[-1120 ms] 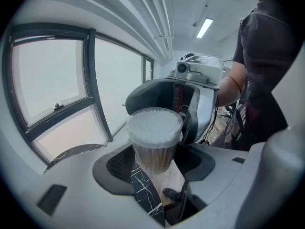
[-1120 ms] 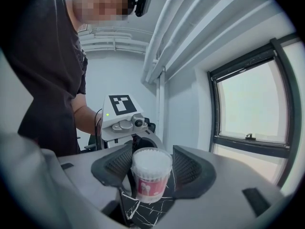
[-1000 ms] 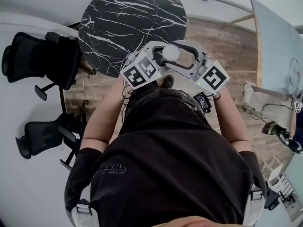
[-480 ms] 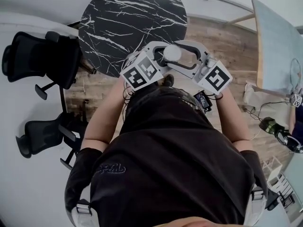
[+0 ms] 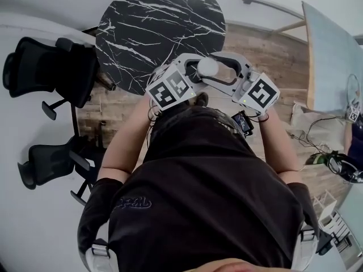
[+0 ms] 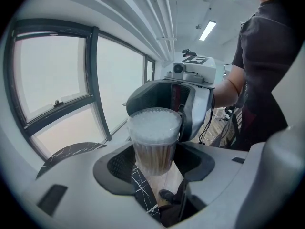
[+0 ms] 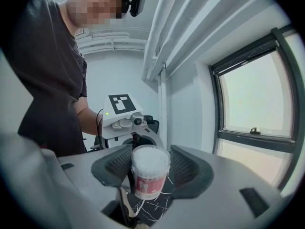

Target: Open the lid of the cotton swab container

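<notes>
1. Nearest in the head view is your dark shirt (image 5: 204, 197). It fills the lower half of that view and hides everything below your forearms.
2. Past it, the two marker cubes (image 5: 170, 86) cover most of both tools, so only the curved jaw arms and the round white top of the cotton swab container (image 5: 207, 67) show between them.
3. Your left gripper (image 6: 153, 165) is clamped on the lower body of the container, with a jaw pad pressed to each side. In its own view the right tool stands just behind the container and blocks what lies beyond.
4. Your right gripper (image 7: 150, 168) is closed on the upper part, its ribbed pads against the sides just under the rim.
5. The container is held in the air in front of your chest, between the two tools and above the wooden floor (image 5: 266, 44) (touching no surface).
6. It is a clear round tub packed with swabs: white tips crowd the top, tan sticks show through the wall, and a pink and white label wraps the lower part. The clear lid (image 6: 153, 116) sits on it, closed.
7. Farther out is a round black marble table (image 5: 159, 21), just beyond the tools.
8. At your left are the black chairs (image 5: 51, 67), well apart from the container. At your right are a pale table (image 5: 334, 50) and some cables (image 5: 323, 132).
9. Farthest, in the gripper views, are large windows (image 6: 57, 89).
10. By count there are one container, one lid, two grippers, two marker cubes, two chairs and one round table.
</notes>
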A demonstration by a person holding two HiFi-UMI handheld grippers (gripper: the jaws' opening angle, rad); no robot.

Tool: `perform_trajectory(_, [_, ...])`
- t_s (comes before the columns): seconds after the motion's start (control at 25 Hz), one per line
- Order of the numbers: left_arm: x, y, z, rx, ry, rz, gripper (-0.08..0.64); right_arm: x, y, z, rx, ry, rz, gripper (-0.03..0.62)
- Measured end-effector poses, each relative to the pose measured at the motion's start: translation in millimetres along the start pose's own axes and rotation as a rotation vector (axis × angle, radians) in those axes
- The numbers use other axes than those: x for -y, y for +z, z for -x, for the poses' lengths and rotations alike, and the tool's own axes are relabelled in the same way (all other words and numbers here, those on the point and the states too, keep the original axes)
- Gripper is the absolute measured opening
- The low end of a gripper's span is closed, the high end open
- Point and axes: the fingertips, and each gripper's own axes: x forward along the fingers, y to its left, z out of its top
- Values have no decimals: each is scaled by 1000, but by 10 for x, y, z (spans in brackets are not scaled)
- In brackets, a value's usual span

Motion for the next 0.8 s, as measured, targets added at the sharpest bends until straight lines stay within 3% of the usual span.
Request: perform_trajectory(0.8, [34, -71, -22, 28, -15, 54, 256, -20, -126, -28, -79, 78, -8, 261])
